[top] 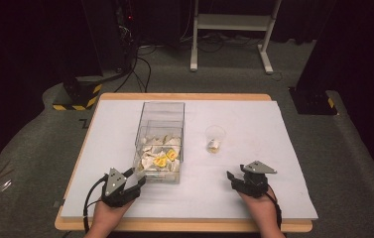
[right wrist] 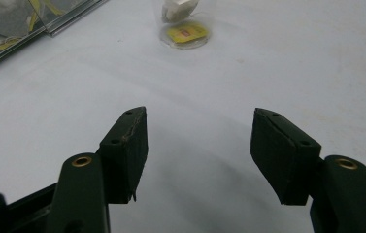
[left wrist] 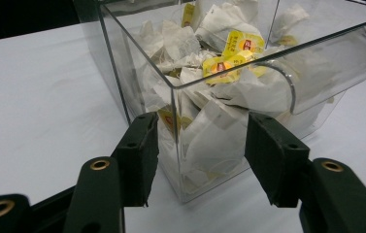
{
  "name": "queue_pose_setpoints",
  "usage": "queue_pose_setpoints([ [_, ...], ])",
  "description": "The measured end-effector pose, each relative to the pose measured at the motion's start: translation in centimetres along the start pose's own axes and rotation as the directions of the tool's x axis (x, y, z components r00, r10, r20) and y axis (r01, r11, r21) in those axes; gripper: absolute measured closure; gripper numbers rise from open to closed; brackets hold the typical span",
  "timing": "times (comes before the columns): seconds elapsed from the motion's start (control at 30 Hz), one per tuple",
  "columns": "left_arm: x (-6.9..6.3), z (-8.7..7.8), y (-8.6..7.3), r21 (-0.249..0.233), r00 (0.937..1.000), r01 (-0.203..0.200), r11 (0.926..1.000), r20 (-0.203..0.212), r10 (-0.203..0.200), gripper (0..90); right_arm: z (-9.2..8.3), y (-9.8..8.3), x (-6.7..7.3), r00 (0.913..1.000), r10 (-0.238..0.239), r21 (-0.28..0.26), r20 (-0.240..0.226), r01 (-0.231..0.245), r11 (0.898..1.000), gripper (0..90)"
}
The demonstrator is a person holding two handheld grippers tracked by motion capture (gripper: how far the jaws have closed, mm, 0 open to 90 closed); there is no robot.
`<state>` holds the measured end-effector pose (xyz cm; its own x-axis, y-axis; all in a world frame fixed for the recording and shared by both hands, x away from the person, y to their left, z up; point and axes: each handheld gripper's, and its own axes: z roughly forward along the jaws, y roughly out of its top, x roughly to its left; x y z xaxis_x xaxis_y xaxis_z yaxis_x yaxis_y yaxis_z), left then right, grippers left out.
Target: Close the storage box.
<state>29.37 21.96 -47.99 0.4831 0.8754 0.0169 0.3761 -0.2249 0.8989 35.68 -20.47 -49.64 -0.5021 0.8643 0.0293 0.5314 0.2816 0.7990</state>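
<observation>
A clear plastic box stands on the white table, half full of tea bags in white wrappers with yellow tags. My left gripper is at the box's near left corner. In the left gripper view that corner sits between the jaws of my left gripper, and the pads stand apart from the walls. Tea bags show through the wall. A small clear cup with a tea bag in it stands right of the box. My right gripper rests open on the table, nothing between its jaws, the cup ahead of it.
The white board lies on a wooden table with its front edge near the person's hands. Beyond the table are a grey floor, cables, dark stands with yellow-black bases and a white frame.
</observation>
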Motion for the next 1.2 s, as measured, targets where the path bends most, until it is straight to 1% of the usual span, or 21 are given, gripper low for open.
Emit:
queue_pose_setpoints([
  [0.1,0.1,0.2,0.0,-0.003,1.0000,0.004,1.0000,-0.003,-0.004,47.5,0.0,0.0,0.1,1.0000,0.000,0.001,0.000,0.000,1.000,39.0],
  [0.23,0.2,0.4,0.1,-0.001,0.9999,-0.003,1.0000,-0.010,0.003,48.0,0.0,0.0,0.1,1.0000,0.003,0.002,-0.003,-0.003,1.000,39.0],
  [0.33,0.2,0.7,0.2,0.001,0.9999,0.005,1.0000,-0.012,-0.005,48.1,0.0,0.0,0.1,1.0000,-0.001,-0.001,-0.005,0.001,1.000,39.1],
  [0.4,0.2,0.9,0.2,0.003,0.9998,0.003,1.0000,-0.020,-0.003,48.2,0.0,0.0,0.1,1.0000,0.002,0.001,-0.007,-0.002,1.000,39.0],
  [0.53,0.1,1.1,0.4,0.013,0.9992,-0.014,0.9998,-0.038,0.015,48.0,-0.1,0.0,0.0,1.0000,-0.002,-0.008,-0.005,0.002,1.000,39.0],
  [0.6,0.1,1.2,0.5,0.016,0.9986,-0.029,0.9994,-0.044,0.030,48.0,-0.1,0.0,0.0,1.0000,-0.003,-0.007,-0.006,0.003,1.000,39.0],
  [0.73,0.2,1.3,0.5,0.006,0.9986,-0.023,0.9997,-0.047,0.023,48.5,-0.2,0.0,0.0,0.9999,0.004,-0.011,-0.012,-0.004,1.000,39.0],
  [0.8,0.2,1.4,0.6,0.006,0.9984,-0.022,0.9997,-0.051,0.023,48.8,-0.2,0.0,0.0,0.9999,-0.007,-0.011,-0.012,0.007,1.000,39.0],
  [0.83,0.2,1.4,0.7,0.005,0.9983,-0.018,0.9998,-0.055,0.018,49.1,-0.1,0.0,0.1,0.9999,-0.001,-0.007,-0.013,0.000,1.000,39.0],
  [0.97,0.4,1.6,1.0,0.007,0.9983,0.006,1.0000,-0.059,-0.006,49.1,-0.1,0.0,0.0,0.9999,0.000,-0.011,-0.013,0.000,1.000,38.9],
  [1.07,0.5,1.8,1.1,0.011,0.9980,0.010,0.9999,-0.063,-0.009,46.1,-0.1,0.0,0.1,0.9999,-0.006,-0.007,-0.014,0.006,1.000,38.8],
  [1.13,0.6,2.0,1.2,0.017,0.9977,0.019,0.9997,-0.065,-0.018,43.0,0.0,-0.1,0.1,0.9998,0.009,-0.003,-0.016,-0.009,1.000,38.7],
  [1.2,0.7,2.1,1.3,0.021,0.9968,0.025,0.9995,-0.076,-0.023,39.3,-0.1,-0.1,0.1,0.9998,0.010,-0.007,-0.014,-0.010,1.000,38.8],
])
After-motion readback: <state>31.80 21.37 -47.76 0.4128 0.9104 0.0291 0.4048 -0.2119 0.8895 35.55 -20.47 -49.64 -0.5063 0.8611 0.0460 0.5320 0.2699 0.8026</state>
